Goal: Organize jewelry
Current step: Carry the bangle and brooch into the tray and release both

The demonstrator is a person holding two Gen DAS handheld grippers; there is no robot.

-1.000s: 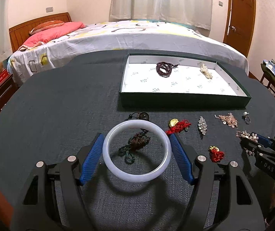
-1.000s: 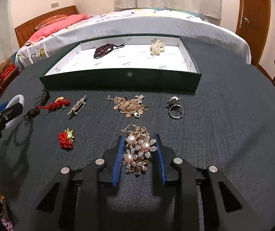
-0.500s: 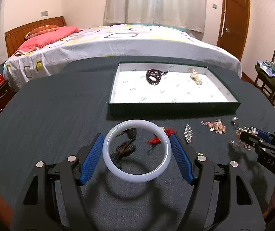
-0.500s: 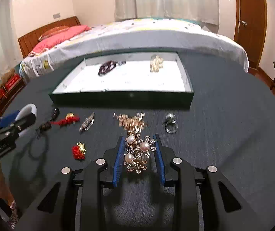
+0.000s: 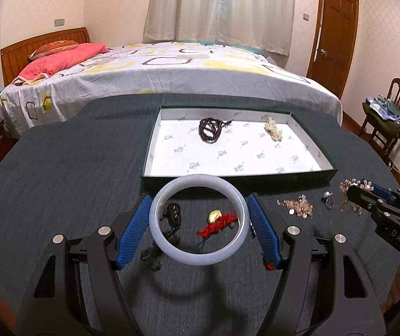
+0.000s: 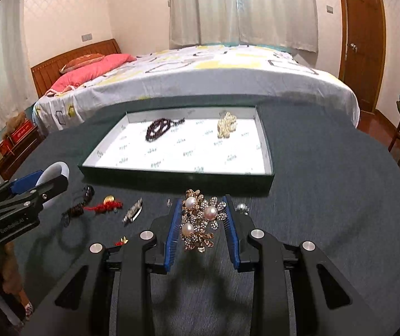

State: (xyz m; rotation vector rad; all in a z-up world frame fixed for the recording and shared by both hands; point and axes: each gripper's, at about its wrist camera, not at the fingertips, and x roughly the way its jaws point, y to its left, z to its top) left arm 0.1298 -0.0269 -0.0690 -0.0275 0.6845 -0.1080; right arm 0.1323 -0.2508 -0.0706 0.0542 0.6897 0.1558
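My left gripper (image 5: 199, 218) is shut on a white bangle (image 5: 172, 247), held flat above the dark tablecloth. My right gripper (image 6: 201, 218) is shut on a gold brooch with pearls and rhinestones (image 6: 200, 221), also lifted off the cloth. Ahead lies a green tray with a white lining (image 5: 323, 173) (image 6: 172, 176); in it are a dark bead bracelet (image 5: 211, 130) (image 6: 158, 130) and a cream pearl piece (image 5: 273, 128) (image 6: 226, 124). On the cloth before the tray lie a red knot charm (image 5: 218, 224) (image 6: 104, 205), a black cord pendant (image 5: 172, 215), a silver clip (image 6: 132, 214), a gold chain (image 5: 296, 208) and a ring (image 5: 328, 198).
The round table (image 5: 60, 168) is covered in dark cloth. Behind it stands a bed (image 5: 186, 67) with a pink pillow. A wooden door (image 5: 331, 30) and a chair with clothes (image 5: 387, 112) are at the right. A small red charm (image 6: 121, 242) lies near my right gripper.
Both grippers have risen off the cloth with the bangle and the brooch and moved toward the tray. The loose pieces on the table now sit lower in both views.
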